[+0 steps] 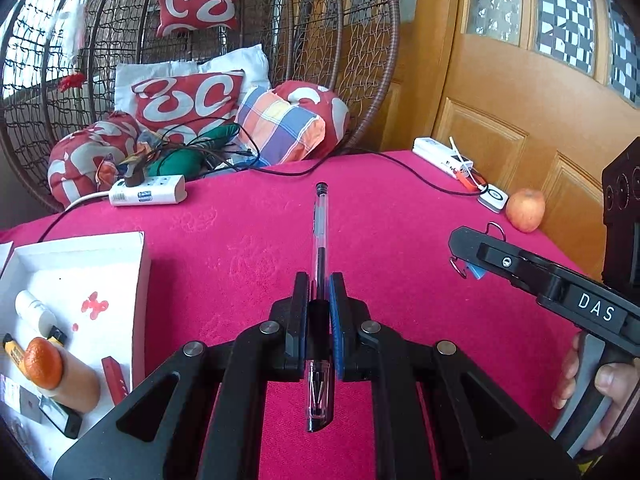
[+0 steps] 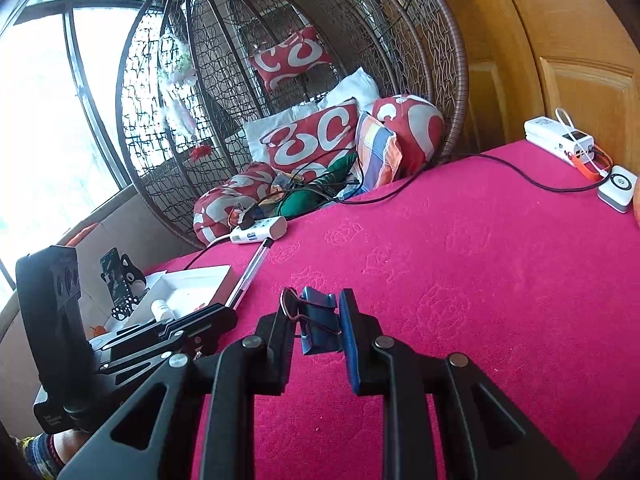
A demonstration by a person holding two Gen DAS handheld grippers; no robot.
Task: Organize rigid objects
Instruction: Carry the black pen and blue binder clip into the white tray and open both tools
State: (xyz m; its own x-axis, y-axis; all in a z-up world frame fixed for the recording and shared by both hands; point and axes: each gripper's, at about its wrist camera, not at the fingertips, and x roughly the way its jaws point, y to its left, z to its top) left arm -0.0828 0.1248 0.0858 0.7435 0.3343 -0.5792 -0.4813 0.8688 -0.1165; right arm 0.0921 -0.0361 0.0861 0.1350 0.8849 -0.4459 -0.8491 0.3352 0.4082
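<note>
1. Nearest, left gripper [image 1: 319, 280]: jaws closed hard on a clear-barrelled black pen [image 1: 320, 240]. Pen lies along the line of the fingers, capped end toward the camera, far end sticking out past the fingertips, clear of the pink cloth [image 1: 380, 220].
2. Right gripper [image 2: 320, 308]: jaws nearly closed, clamped on a blue binder clip [image 2: 318, 322]. Clip sits between the pads, wire handles up at the left finger. In the left view the same clip's wire loops and a blue corner show at that gripper's tip, held above the cloth.
3. A hand [image 1: 600, 392] wraps the right gripper's handle at the frame edge.
4. Left of the left gripper: white box [image 1: 138, 264] on the cloth, holding an orange [image 1: 43, 362], a white tube, a tan cylinder, small dark and red items.
5. Farther: white power strip [image 1: 148, 191] at the cloth's far left edge; apple [image 1: 525, 210], small white puck-shaped device and white power bank at far right, by the wooden door.
6. Beyond: wicker chair [image 1: 360, 40] with red-and-white cushions.
</note>
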